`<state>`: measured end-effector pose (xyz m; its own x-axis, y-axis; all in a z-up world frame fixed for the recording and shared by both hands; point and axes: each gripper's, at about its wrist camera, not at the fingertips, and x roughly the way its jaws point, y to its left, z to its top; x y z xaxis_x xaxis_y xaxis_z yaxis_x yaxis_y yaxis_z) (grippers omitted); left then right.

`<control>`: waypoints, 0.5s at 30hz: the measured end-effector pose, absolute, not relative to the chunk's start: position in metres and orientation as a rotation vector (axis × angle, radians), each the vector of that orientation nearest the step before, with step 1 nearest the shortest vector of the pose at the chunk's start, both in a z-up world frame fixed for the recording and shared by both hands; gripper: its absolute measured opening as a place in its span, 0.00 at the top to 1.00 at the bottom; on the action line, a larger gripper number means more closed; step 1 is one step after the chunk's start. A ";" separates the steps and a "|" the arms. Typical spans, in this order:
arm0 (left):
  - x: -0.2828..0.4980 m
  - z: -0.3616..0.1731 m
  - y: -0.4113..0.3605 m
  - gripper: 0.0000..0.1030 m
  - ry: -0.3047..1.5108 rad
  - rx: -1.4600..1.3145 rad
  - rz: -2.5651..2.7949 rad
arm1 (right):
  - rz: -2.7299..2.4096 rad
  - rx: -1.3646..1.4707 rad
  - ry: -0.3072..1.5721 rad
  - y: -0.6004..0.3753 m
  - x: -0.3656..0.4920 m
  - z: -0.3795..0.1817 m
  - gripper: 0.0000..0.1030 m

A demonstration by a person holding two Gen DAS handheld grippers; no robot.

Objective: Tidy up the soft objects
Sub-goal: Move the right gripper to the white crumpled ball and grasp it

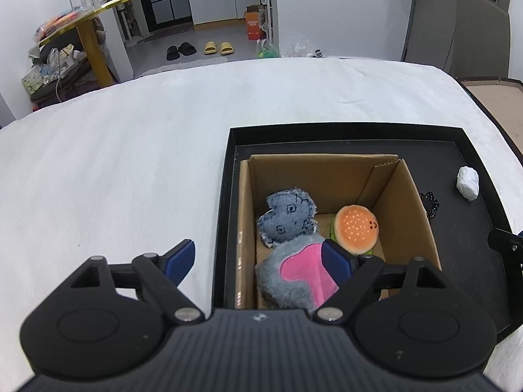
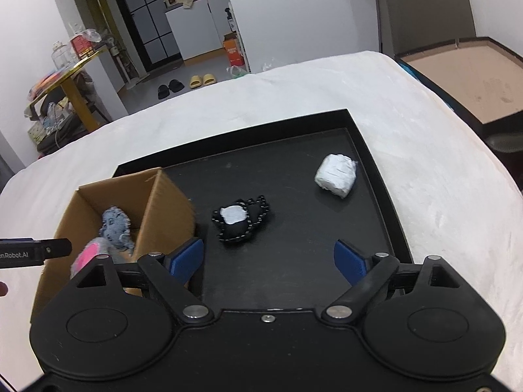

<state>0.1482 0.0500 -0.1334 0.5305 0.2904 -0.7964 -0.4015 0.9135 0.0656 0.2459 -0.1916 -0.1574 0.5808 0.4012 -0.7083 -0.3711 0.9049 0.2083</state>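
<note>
Now both your grippers are spread wide and empty: the left gripper (image 1: 258, 259) hangs over the cardboard box (image 1: 405, 192), and the right gripper (image 2: 268, 258) faces the black plush (image 2: 242, 220) at twelve o'clock, with the white bundle (image 2: 336, 176) at one o'clock on the tray (image 2: 372, 170), likely your next pickups.
</note>
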 end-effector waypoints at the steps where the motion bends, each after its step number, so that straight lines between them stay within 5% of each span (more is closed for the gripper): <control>1: 0.150 -0.134 0.049 0.18 0.925 -0.129 0.415 | 0.450 0.044 0.838 -0.194 0.248 -0.159 0.16; 15: 0.177 -0.144 0.036 0.14 0.960 -0.091 0.465 | 0.407 0.087 0.841 -0.225 0.283 -0.182 0.16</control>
